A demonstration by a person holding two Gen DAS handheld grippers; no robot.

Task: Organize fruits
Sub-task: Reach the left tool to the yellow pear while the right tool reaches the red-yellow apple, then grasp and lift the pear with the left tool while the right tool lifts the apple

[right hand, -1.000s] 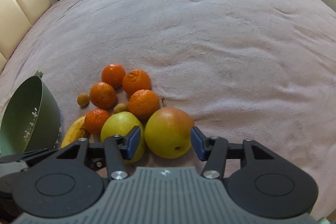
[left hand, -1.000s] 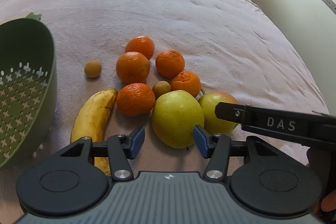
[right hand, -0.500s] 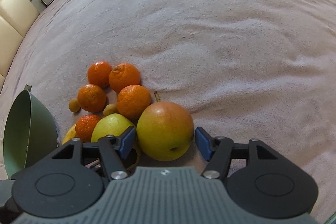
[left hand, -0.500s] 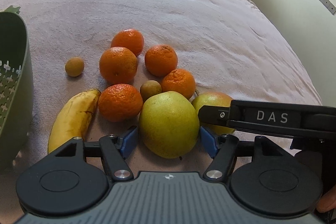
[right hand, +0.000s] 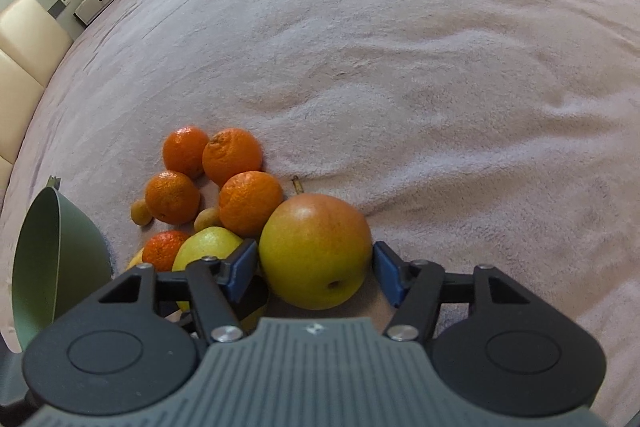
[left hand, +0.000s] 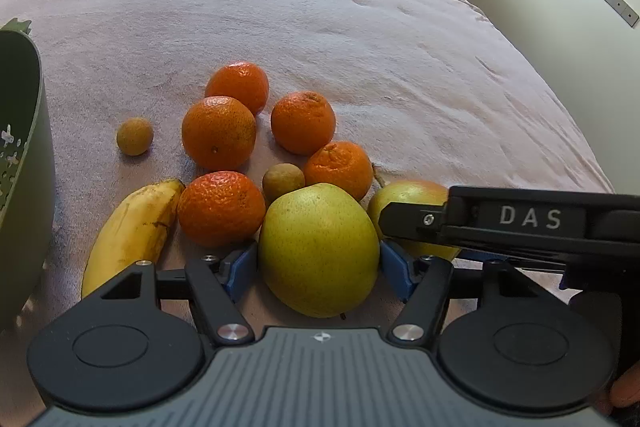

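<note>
Fruit sits clustered on the pink blanket [left hand: 360, 27], and both grippers straddle a big piece each. The left gripper [left hand: 318, 267] has the green pear [left hand: 318, 247] between its blue pads, jaws closing, pads right at the skin but no firm clamp visible. The right gripper [right hand: 314, 267] brackets the reddish pear [right hand: 316, 247], jaws apart, a sliver of gap on the right pad. Best play here, by the look of it: centre each pad on the widest girth, squeeze gently, lift straight up clear of the mandarins [left hand: 218, 133], then head for the green colander [left hand: 20, 187]
</note>
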